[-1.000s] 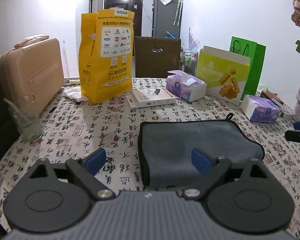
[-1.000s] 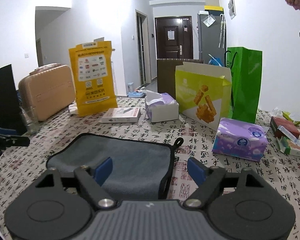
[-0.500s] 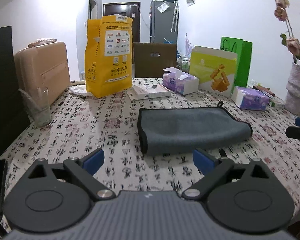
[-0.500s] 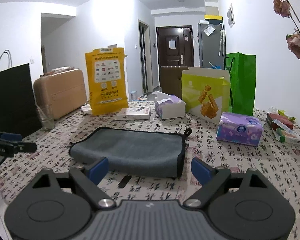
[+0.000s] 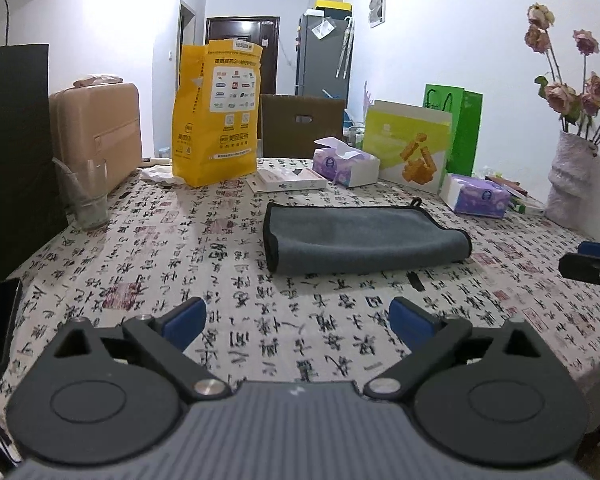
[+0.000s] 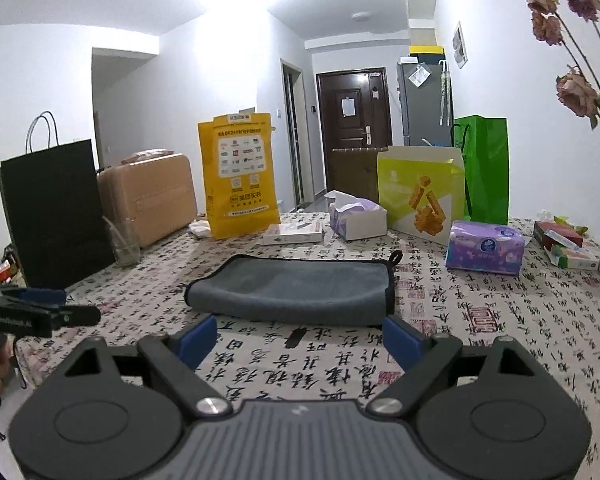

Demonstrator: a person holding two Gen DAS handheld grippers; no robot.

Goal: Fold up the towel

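A grey towel with black trim lies folded flat on the calligraphy-print tablecloth; it also shows in the right wrist view. My left gripper is open and empty, near the table's front edge, well short of the towel. My right gripper is open and empty, just in front of the towel's near edge. The right gripper's tip shows at the right edge of the left wrist view. The left gripper shows at the left of the right wrist view.
At the back stand a yellow bag, tissue boxes, a flat white box, a yellow-green carton and a green bag. A glass and tan case are left. A vase is right.
Both grippers have pulled back from the towel toward the table's front edge and risen. The towel stays folded and still. Both grippers stay open.
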